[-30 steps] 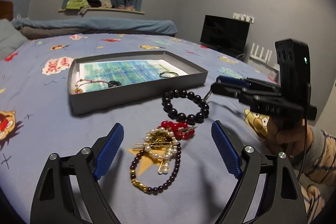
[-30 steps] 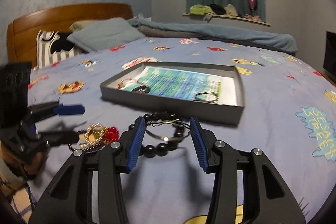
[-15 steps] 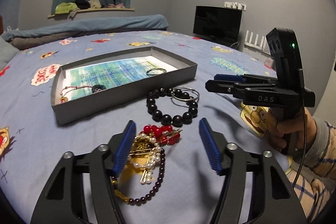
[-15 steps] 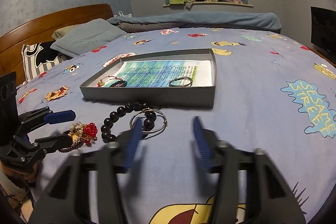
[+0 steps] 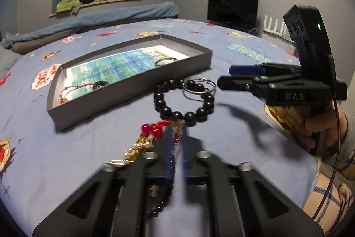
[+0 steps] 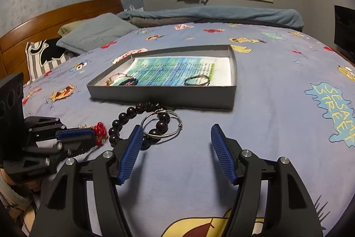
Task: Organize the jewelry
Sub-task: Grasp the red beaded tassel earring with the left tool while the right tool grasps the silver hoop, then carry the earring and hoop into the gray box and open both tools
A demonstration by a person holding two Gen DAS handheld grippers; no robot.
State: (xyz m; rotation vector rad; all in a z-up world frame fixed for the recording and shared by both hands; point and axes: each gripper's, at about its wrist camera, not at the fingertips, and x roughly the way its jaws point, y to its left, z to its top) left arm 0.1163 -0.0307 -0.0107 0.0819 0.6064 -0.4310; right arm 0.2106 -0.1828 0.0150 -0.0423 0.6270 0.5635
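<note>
A grey shallow box (image 5: 133,86) lies on the bed with a thin bangle (image 5: 165,60) and a cord bracelet (image 5: 77,88) inside; it also shows in the right wrist view (image 6: 164,97). In front of it lie a black bead bracelet (image 5: 184,114) and a silver ring bangle (image 5: 199,87). My left gripper (image 5: 176,137) is shut on the gold hair clip with red beads (image 5: 155,129), part of a tangled pile with pearls and a dark bead string. My right gripper (image 6: 175,139) is open and empty, just short of the silver bangle (image 6: 162,123).
The blue cartoon bedsheet (image 6: 277,126) covers the bed. Pillows (image 6: 93,34) and a wooden headboard (image 6: 55,17) are at the far left. A folded blanket (image 6: 210,14) lies at the back. A dark TV (image 5: 233,7) stands beyond the bed's right edge.
My left gripper has moved forward and closed on the gold and red clip. My right gripper has let go of the silver bangle, opened wide and backed away.
</note>
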